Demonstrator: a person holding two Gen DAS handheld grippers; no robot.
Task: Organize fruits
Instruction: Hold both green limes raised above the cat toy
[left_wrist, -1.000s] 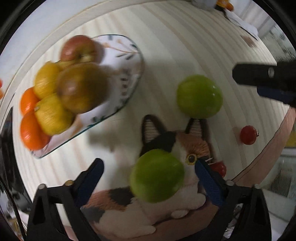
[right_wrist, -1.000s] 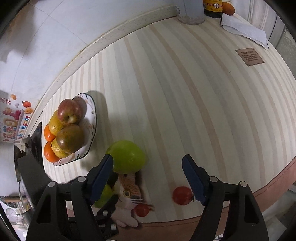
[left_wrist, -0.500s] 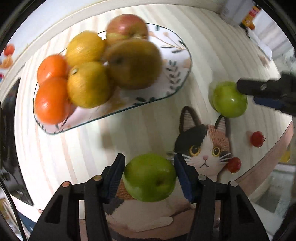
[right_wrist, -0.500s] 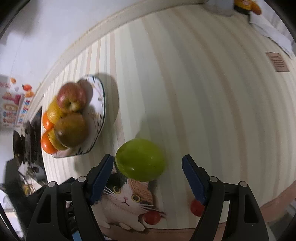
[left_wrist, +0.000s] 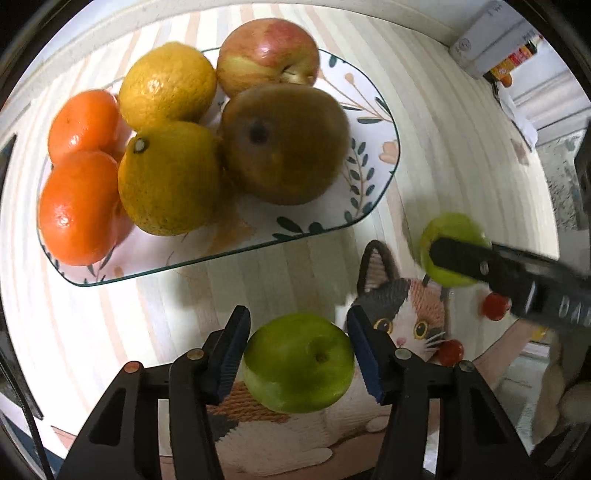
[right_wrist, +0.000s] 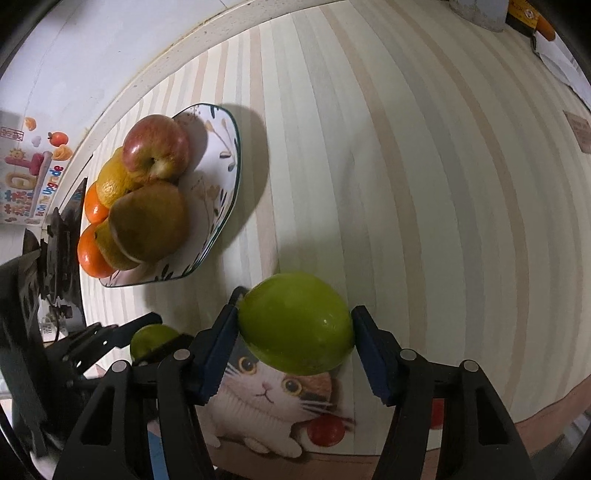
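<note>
Left wrist view: the left gripper (left_wrist: 297, 350) pinches a round, smooth green apple (left_wrist: 299, 363) between ribbed blue pads, over a printed cat mat (left_wrist: 406, 325). Ahead of it sits a glossy leaf-patterned plate (left_wrist: 373, 147) piled with two oranges (left_wrist: 77, 206), two dimpled yellow citrus (left_wrist: 168, 177), a brown russet pear (left_wrist: 284, 144) and a red apple (left_wrist: 267, 51). To its right, the other gripper's black finger crosses a second green fruit.

In the right wrist view, the right gripper (right_wrist: 295, 343), its jaws having just been closing, clasps a larger, waxy green fruit (right_wrist: 295, 323) on both sides. Two small red tomatoes (left_wrist: 495, 306) lie right of the left gripper on the striped tabletop (right_wrist: 424, 166).
</note>
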